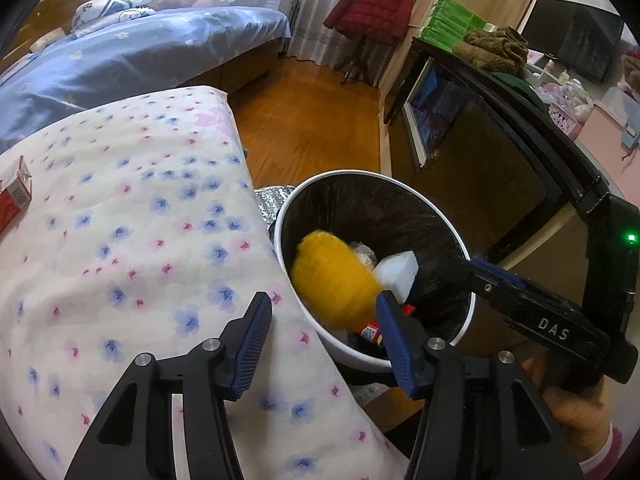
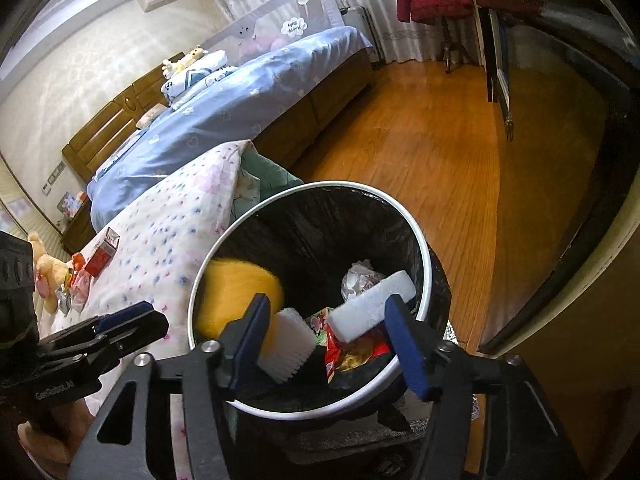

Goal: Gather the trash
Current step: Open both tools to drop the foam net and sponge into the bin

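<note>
A white trash bin (image 1: 404,184) with a black liner stands beside the flowered bed cover (image 1: 132,240); it also shows in the right wrist view (image 2: 304,190). Inside it, a blurred yellow fuzzy item (image 1: 332,276) (image 2: 236,292) is mid-fall, above a white foam block (image 1: 400,272) (image 2: 372,308), a white brush (image 2: 288,344), crumpled paper (image 2: 360,278) and red wrappers (image 2: 352,352). My left gripper (image 1: 320,340) is open and empty at the bin's near rim. My right gripper (image 2: 332,340) is open and empty over the bin. A red and white carton (image 1: 14,196) (image 2: 102,254) lies on the cover.
More litter and a plush toy (image 2: 48,276) lie at the cover's far end. A blue bed (image 1: 132,52) lies behind. A dark cabinet (image 1: 500,152) stands right of the bin. A red jacket (image 1: 372,4) hangs on a stand. Wood floor (image 2: 420,140) stretches beyond the bin.
</note>
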The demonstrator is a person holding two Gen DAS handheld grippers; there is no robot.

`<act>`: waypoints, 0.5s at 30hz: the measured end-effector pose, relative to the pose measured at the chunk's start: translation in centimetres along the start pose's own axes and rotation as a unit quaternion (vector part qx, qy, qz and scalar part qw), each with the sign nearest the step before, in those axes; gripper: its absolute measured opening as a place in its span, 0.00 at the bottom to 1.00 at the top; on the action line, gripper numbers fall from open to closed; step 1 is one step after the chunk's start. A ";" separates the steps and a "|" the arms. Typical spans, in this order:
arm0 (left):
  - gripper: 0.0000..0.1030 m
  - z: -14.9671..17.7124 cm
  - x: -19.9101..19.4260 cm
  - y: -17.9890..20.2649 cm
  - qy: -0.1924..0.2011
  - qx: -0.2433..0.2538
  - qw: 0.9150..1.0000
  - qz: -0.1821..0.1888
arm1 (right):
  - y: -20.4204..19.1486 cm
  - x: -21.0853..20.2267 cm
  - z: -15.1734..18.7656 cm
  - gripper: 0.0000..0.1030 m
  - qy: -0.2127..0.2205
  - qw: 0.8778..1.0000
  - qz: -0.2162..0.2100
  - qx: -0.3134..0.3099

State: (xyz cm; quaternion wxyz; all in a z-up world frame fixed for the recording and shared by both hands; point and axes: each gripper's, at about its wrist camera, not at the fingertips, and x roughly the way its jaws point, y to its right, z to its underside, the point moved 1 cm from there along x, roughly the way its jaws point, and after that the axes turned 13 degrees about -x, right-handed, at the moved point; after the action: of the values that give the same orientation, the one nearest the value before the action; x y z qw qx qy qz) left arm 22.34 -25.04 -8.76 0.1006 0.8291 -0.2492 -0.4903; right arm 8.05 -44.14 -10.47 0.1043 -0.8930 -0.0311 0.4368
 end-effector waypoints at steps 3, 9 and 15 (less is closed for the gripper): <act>0.52 0.4 -0.8 -0.3 0.006 -0.001 1.000 -0.002 | -0.3 -0.5 0.1 0.62 0.006 1.000 -0.001 0.003; 0.52 1.5 -2.9 -1.9 0.025 -0.014 0.999 -0.018 | -1.7 -0.7 -0.2 0.72 0.014 1.000 -0.007 -0.002; 0.52 3.1 -5.7 -5.0 0.048 -0.042 0.997 -0.041 | -5.2 -0.3 -0.4 0.77 0.028 0.999 -0.031 -0.019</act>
State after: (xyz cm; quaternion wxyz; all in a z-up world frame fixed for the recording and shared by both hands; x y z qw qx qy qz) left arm 18.97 -17.56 -8.04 0.1270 0.8564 -0.1887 -0.4634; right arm 8.36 -39.14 -8.89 0.1014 -0.9051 -0.0643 0.4079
